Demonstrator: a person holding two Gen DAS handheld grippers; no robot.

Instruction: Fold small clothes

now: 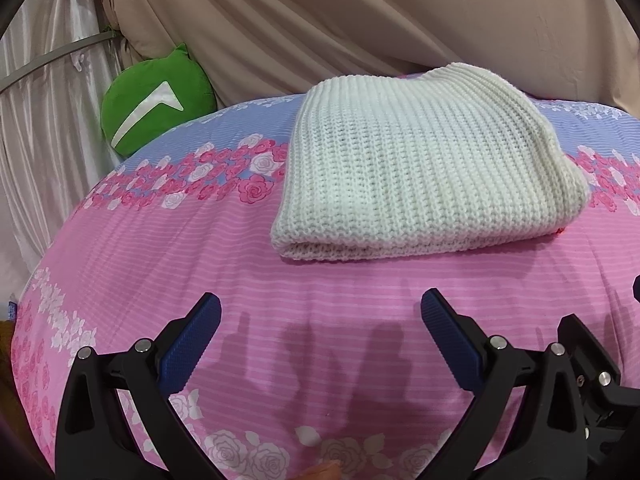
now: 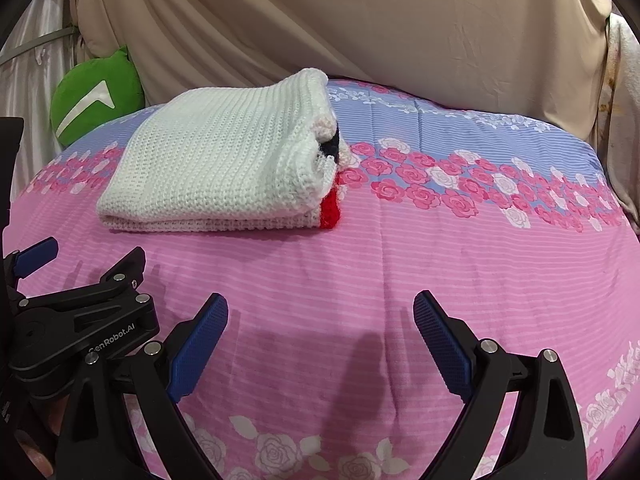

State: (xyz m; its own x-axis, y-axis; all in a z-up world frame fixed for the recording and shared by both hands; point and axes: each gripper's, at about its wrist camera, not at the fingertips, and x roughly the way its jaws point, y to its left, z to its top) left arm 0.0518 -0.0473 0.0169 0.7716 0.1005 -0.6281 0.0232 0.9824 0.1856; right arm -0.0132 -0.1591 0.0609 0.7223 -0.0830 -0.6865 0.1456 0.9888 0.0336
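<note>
A white knitted sweater [image 1: 420, 160] lies folded into a thick rectangle on the pink floral bedsheet [image 1: 200, 264]. In the right wrist view the sweater [image 2: 224, 164] shows red and dark trim at its right end. My left gripper [image 1: 320, 308] is open and empty, a little short of the sweater's near edge. My right gripper [image 2: 320, 308] is open and empty, to the right of the sweater and short of it. The left gripper also shows at the left edge of the right wrist view [image 2: 84, 256].
A green cushion with a white mark [image 1: 156, 100] leans at the back left against beige draped curtains [image 1: 360, 20]. The sheet [image 2: 480, 240] stretches to the right of the sweater, with a blue rose-patterned band behind.
</note>
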